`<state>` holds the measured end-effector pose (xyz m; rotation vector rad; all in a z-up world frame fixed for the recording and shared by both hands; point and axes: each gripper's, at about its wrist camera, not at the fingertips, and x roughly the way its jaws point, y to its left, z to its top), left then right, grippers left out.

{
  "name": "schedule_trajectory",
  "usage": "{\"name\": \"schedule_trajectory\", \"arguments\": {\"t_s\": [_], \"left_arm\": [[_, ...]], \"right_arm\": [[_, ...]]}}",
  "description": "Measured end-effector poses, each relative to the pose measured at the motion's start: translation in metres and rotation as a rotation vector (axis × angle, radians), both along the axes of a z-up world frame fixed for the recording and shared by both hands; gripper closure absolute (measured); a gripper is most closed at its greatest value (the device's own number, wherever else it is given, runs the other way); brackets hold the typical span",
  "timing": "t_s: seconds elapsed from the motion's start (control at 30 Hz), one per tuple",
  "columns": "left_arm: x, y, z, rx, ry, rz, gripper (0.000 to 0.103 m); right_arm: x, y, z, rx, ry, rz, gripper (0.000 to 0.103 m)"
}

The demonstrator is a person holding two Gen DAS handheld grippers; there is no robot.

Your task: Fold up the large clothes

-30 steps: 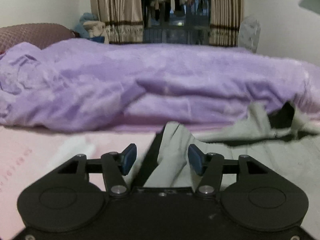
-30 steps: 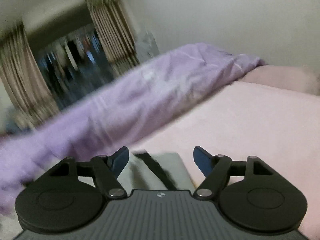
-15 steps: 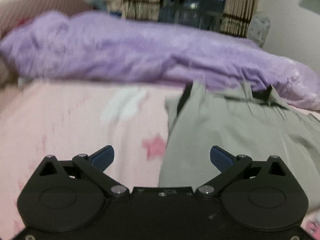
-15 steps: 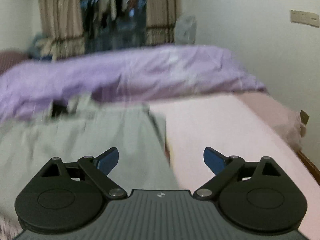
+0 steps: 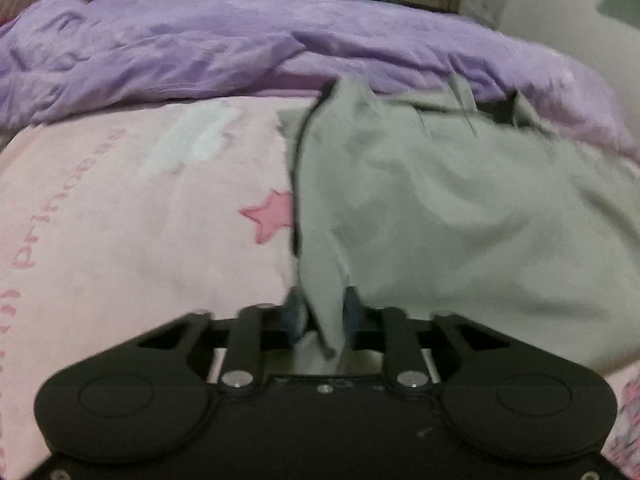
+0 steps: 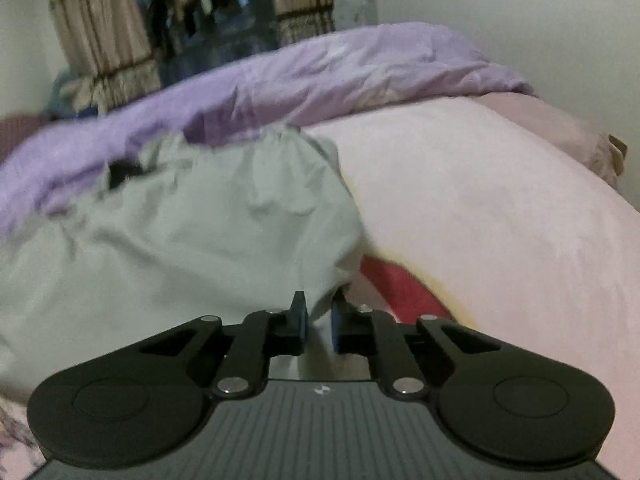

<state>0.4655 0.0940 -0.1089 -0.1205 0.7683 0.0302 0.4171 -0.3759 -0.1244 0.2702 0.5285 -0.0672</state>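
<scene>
A large pale grey-green garment [image 5: 460, 208] with dark trim lies spread on the pink bed sheet [image 5: 120, 220]. My left gripper [image 5: 323, 314] is shut on the garment's near left corner, cloth bunched between the blue pads. In the right wrist view the same garment [image 6: 180, 232] fills the left half. My right gripper [image 6: 318, 320] is shut on its near right corner. The far edge of the garment reaches the purple duvet.
A rumpled purple duvet [image 5: 240, 48] lies across the far side of the bed, also in the right wrist view [image 6: 320, 76]. Curtains [image 6: 100, 40] and a window stand behind it. A red patch [image 6: 400, 288] shows on the sheet beside the right gripper. A wall bounds the right side.
Both grippers were open half a second ago above the garment. Now each has come down to a near corner of it and closed on the cloth.
</scene>
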Motion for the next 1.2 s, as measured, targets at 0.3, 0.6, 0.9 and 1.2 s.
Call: {"name": "schedule_trajectory", "arguments": {"t_s": [0.3,0.6,0.9,1.2], "left_arm": [[-0.115,0.015,0.072,0.117,-0.094,-0.02,0.101],[-0.088,0.049,-0.007,0.063,0.062,0.013,0.092],[-0.063,0.039,-0.009,-0.016,0.02,-0.093,0.012],[-0.07,0.02,0.029,0.018,-0.098,-0.03,0.093]], "right_arm": [[-0.155,0.008,0.073,0.129,-0.265,-0.043,0.103],[-0.138,0.01,0.02,-0.085,-0.049,-0.079,0.074],[-0.047,0.024,-0.01,-0.086,0.087,0.001,0.013],[-0.073,0.017,0.012,0.104,-0.042,0.023,0.096]]}}
